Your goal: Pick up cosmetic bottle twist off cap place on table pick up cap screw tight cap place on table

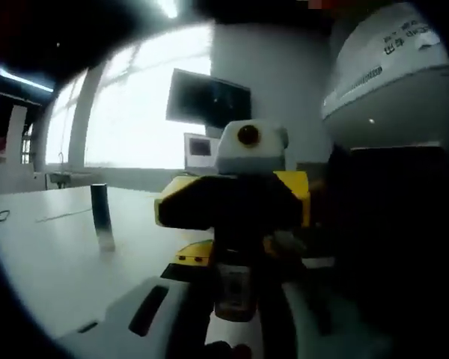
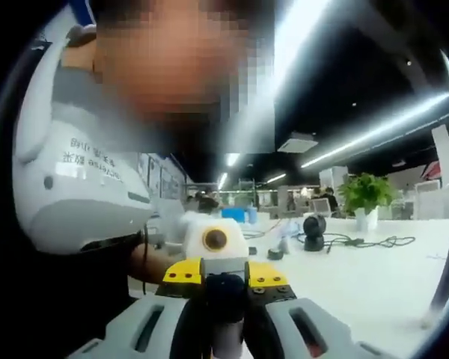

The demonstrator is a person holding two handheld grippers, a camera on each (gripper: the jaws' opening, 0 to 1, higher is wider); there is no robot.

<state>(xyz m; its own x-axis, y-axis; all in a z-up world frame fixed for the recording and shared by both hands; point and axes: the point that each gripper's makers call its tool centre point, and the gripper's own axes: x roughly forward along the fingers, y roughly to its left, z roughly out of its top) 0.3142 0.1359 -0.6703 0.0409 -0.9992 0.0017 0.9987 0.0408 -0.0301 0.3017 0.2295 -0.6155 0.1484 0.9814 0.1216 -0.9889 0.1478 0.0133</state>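
The left gripper (image 1: 233,299) has its fingers clamped on the clear cosmetic bottle (image 1: 233,288); facing it, the right gripper (image 2: 226,314) is closed on the bottle's dark cap (image 2: 226,288); the bottle's long axis runs between the two, above the white counter (image 1: 52,247); a dark cylinder (image 1: 99,209) stands far left.

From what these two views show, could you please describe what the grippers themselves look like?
The left gripper has pale grey moulded jaws with dark slots. Facing it, the right gripper shows a yellow and black body. In the right gripper view, the right gripper has the same grey slotted jaws, and the left gripper shows yellow plates with dark screws.
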